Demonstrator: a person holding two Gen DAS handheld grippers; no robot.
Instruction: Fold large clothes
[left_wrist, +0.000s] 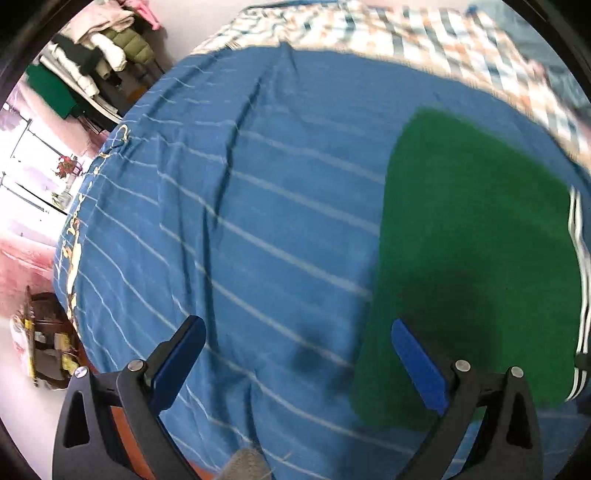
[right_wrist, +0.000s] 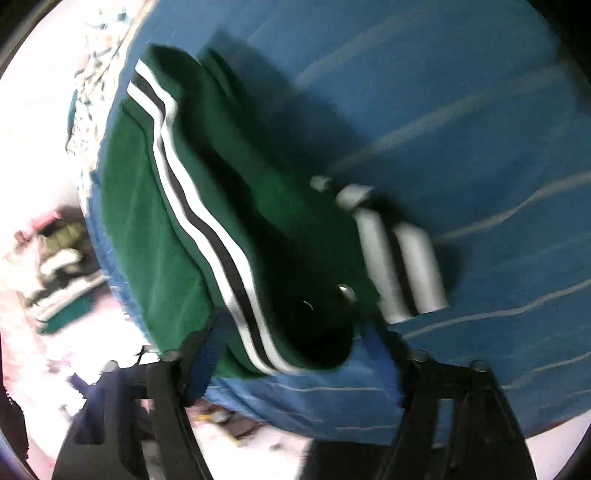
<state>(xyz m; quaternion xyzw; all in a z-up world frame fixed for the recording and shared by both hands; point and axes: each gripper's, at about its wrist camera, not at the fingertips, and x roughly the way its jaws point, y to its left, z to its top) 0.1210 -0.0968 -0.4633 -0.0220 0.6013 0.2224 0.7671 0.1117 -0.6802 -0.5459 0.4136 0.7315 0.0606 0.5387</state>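
A green garment with white and black side stripes lies on a bed with a blue striped sheet. In the left wrist view it lies flat at the right. My left gripper is open and empty above the sheet, its right finger over the garment's left edge. In the blurred right wrist view the garment lies folded over near the bed's edge, with a striped cuff and metal snaps showing. My right gripper is open, its jaws either side of the garment's near end, not closed on it.
A checked quilt lies at the far end of the bed. A pile of clothes sits on a rack beyond the bed's left side. A low wooden stand stands on the floor by the bed edge.
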